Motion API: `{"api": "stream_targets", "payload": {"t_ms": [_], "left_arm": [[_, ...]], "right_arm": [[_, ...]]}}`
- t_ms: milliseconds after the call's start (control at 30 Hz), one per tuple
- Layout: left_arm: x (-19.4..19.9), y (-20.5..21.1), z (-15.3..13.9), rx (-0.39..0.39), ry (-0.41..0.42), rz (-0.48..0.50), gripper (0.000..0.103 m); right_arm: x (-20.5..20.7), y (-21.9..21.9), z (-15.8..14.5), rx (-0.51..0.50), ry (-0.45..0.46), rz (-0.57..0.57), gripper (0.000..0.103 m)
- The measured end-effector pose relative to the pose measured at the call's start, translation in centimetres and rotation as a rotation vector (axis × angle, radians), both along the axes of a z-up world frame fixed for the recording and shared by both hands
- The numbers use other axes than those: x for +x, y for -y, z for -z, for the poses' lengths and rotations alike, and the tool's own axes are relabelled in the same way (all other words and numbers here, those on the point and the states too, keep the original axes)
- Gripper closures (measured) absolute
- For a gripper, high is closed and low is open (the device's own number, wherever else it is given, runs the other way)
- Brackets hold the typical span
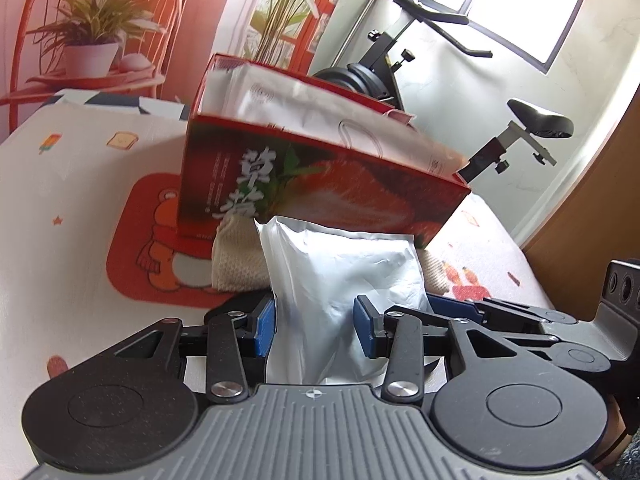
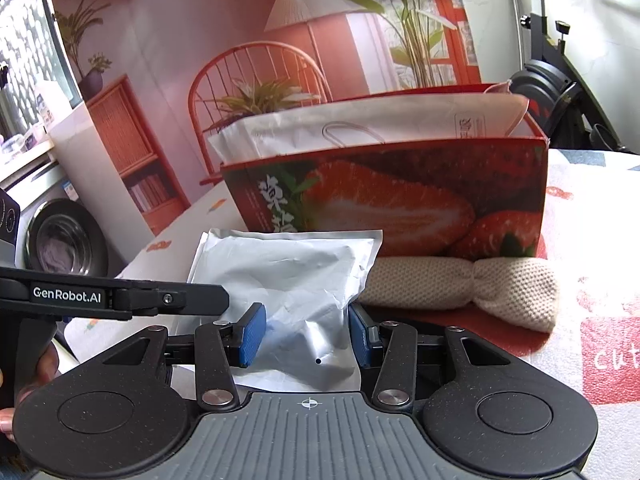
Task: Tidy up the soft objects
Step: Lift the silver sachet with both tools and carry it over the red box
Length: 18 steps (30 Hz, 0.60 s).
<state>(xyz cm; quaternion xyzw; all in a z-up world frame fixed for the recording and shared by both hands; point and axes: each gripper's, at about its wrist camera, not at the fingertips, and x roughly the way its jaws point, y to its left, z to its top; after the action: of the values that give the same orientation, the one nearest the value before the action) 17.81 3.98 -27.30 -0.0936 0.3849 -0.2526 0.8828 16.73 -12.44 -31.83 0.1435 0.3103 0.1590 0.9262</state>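
Note:
A silver foil pouch (image 1: 340,268) is held up in front of a red strawberry-print box (image 1: 320,184). My left gripper (image 1: 316,328) is shut on its near lower part, both blue pads pressing into the foil. In the right wrist view the same pouch (image 2: 280,276) is pinched by my right gripper (image 2: 306,334), also shut on it. The left gripper's arm (image 2: 120,296) reaches in from the left there. The box (image 2: 400,200) stands open with white bags (image 2: 360,128) sticking out. A cream knitted roll (image 2: 460,284) lies against the box front.
A printed cloth with a red bear mat (image 1: 136,248) covers the surface. An exercise bike (image 1: 520,120) stands behind the box at the right. A washing machine (image 2: 60,240) is at the far left, and a backdrop with a chair and plants (image 2: 260,80) hangs behind.

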Motion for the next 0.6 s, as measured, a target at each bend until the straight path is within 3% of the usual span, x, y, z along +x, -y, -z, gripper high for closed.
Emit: {"api": "stream_targets", "payload": {"t_ms": [233, 600], "left_arm": [[1.5, 0.5, -2.1, -0.038, -0.008, 0.014, 0.06], [4.6, 2.4, -7.5, -0.083, 0.114, 0.054, 0.06]], "right_arm": [[0.4, 0.7, -2.3, 0.006, 0.038, 0.041, 0.061], [3.2, 2.1, -7.8, -0.002, 0.159, 0.071, 0.061]]}}
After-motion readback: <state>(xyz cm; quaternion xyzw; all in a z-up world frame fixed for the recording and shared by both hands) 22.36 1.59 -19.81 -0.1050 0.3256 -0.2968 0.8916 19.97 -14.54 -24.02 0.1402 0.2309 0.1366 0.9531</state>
